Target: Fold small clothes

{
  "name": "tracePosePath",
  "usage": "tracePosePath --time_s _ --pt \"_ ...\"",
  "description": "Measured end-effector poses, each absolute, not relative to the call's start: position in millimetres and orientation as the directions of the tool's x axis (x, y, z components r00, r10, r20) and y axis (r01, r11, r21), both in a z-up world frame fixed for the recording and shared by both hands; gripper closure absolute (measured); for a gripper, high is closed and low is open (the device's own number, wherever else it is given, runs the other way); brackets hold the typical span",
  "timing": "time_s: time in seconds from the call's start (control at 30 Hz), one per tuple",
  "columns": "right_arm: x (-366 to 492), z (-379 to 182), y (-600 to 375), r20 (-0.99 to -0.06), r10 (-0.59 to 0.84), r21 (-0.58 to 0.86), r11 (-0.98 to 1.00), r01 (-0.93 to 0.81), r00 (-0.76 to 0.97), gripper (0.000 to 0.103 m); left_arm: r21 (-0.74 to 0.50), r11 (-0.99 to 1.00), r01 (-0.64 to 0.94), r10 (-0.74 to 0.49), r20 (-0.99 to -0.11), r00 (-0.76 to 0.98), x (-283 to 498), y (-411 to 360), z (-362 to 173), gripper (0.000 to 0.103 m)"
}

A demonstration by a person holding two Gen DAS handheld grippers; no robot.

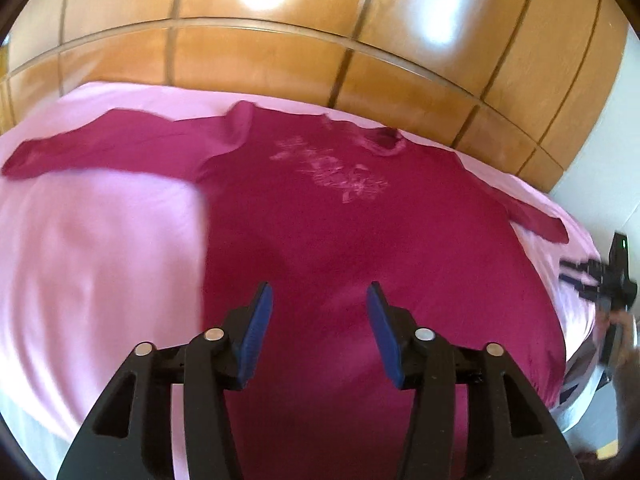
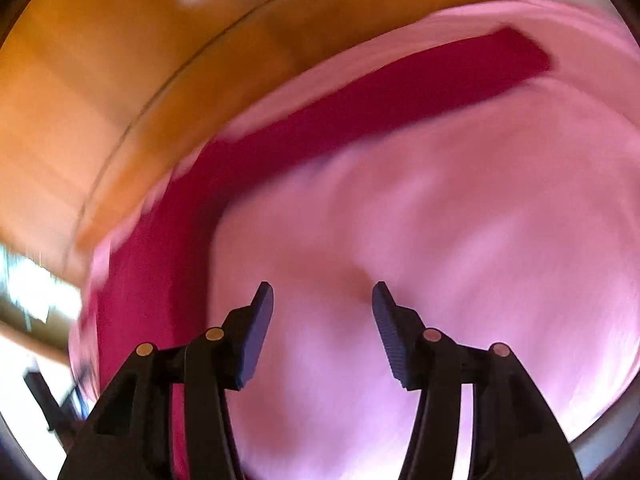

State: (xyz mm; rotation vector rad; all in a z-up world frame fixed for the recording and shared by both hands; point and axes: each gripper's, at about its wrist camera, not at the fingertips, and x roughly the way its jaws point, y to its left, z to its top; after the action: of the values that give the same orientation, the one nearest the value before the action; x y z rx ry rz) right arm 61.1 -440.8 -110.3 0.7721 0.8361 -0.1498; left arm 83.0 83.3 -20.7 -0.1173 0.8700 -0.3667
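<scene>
Your left gripper (image 1: 320,304) has its jaws open and empty, and the shirt (image 1: 340,220) lies flat on the bed (image 1: 100,240) directly ahead of them, with the hem nearest and the collar farthest. Its long axis runs straight away from these jaws, so the body is squarely in line with your left hand. One sleeve (image 1: 100,148) stretches far out to the left of the jaws; the other runs off ahead and to the right.

Your right gripper (image 2: 322,304) is also open and holds nothing. The view is blurred, but only bare sheet lies ahead of these jaws. The shirt body sits to their left, and a sleeve (image 2: 400,84) runs diagonally ahead and up to the right, well apart from the tips.

I judge the right hand nearer that sleeve, so it should take it first.
</scene>
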Motion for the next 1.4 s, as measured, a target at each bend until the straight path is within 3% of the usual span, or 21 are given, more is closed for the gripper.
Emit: tracePosePath --time_s 0.23,0.4,0.5,0.6,0.8,1.1,1.4 --pt "105 -132 -541 -0.696 0.016 0.62 0.518 0.589 0.718 0.054 -0.206 0.929 0.307 -0.352 -0.749 0.561 106 44 -36 0.045" --pt "134 -140 -582 -0.702 -0.031 0.623 0.458 0.635 0.711 0.062 -0.121 0.958 0.259 -0.252 -0.783 0.568 123 29 -43 0.045" --pt "152 -137 -578 -0.734 -0.065 0.569 0.484 0.664 0.676 0.072 -0.069 0.97 0.234 -0.197 -0.787 0.585 128 25 -42 0.045" --pt "164 -126 -580 -0.771 -0.091 0.475 0.577 0.664 0.63 0.094 -0.045 0.976 0.211 -0.166 -0.783 0.6 131 23 -41 0.045" --pt "182 -83 -536 -0.74 -0.119 0.369 0.751 0.547 0.662 0.096 -0.016 0.98 0.196 -0.134 -0.788 0.601 130 23 -45 0.045" --pt "237 -46 -407 -0.69 0.08 0.355 0.903 0.24 0.72 0.096 -0.017 0.983 0.181 -0.126 -0.781 0.612 126 32 -44 0.045" --pt "291 -46 -241 -0.705 0.285 0.335 0.941 -0.05 0.65 0.097 -0.046 0.984 0.172 -0.144 -0.776 0.614 124 43 -41 0.045"
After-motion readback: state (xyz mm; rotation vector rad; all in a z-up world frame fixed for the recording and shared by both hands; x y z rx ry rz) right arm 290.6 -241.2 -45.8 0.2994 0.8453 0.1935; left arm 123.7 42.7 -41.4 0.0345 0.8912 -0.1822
